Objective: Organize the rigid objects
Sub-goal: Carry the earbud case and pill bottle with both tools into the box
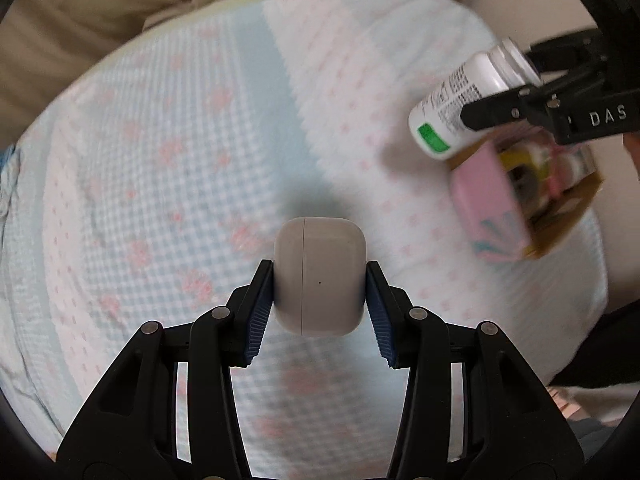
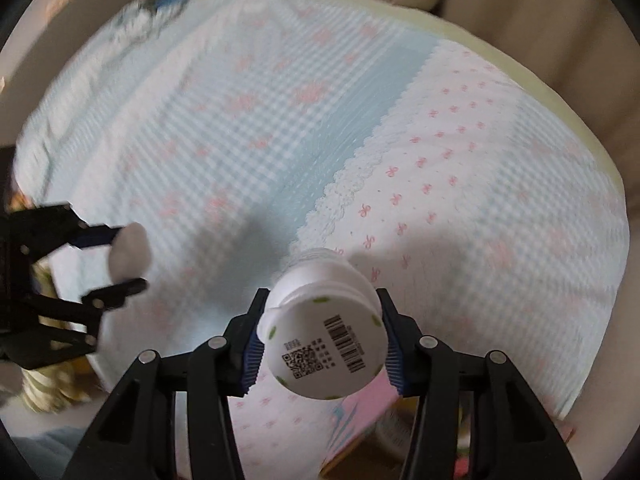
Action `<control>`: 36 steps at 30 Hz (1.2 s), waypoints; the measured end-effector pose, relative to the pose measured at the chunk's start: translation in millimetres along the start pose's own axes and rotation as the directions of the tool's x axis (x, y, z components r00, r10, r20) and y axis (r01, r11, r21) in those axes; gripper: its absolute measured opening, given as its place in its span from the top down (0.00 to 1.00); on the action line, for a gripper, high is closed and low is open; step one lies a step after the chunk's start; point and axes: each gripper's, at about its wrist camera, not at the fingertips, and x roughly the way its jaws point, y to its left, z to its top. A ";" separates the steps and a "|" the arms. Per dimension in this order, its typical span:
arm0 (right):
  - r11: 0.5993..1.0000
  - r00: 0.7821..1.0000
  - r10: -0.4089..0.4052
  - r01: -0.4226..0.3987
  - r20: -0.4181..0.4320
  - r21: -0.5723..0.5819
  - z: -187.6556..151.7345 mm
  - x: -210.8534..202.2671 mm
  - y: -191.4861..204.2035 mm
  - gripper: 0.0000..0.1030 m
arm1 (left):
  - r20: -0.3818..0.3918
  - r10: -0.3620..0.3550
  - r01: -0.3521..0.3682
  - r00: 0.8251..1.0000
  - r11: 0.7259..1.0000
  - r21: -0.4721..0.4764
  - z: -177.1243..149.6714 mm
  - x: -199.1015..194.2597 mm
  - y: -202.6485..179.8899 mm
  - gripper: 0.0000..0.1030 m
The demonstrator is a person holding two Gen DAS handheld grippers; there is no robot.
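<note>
My left gripper (image 1: 320, 280) is shut on a white earbuds case (image 1: 320, 276), held above the bed; it also shows in the right wrist view (image 2: 130, 246) at the left. My right gripper (image 2: 322, 316) is shut on a white plastic bottle (image 2: 326, 344) with a barcode on its base. In the left wrist view the bottle (image 1: 456, 108), with a green label patch, hangs in the right gripper (image 1: 496, 92) just above a cardboard box (image 1: 560, 216).
The box holds a pink item (image 1: 488, 208) and other small things. A blue-and-white checked bedsheet (image 1: 180, 140) with pink bows covers the bed. Beige cushions (image 1: 80, 8) lie behind it. The pink item shows under my right gripper (image 2: 360, 416).
</note>
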 end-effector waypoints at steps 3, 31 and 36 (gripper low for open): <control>0.997 0.999 0.016 -0.020 0.046 0.070 -18.3 -43.8 -14.3 0.55 | 0.035 -0.021 0.020 0.999 0.999 0.025 16.5 -20.0 -32.1 0.60; 0.813 0.993 -0.108 0.061 0.046 0.580 -234.4 -118.0 -259.7 0.55 | -0.099 -0.169 0.188 0.981 0.955 0.228 104.1 79.1 -308.2 0.60; 0.808 0.991 -0.131 0.087 0.034 0.583 -244.5 -90.1 -274.3 0.55 | -0.162 -0.155 0.194 0.974 0.947 0.255 104.3 115.4 -339.0 0.60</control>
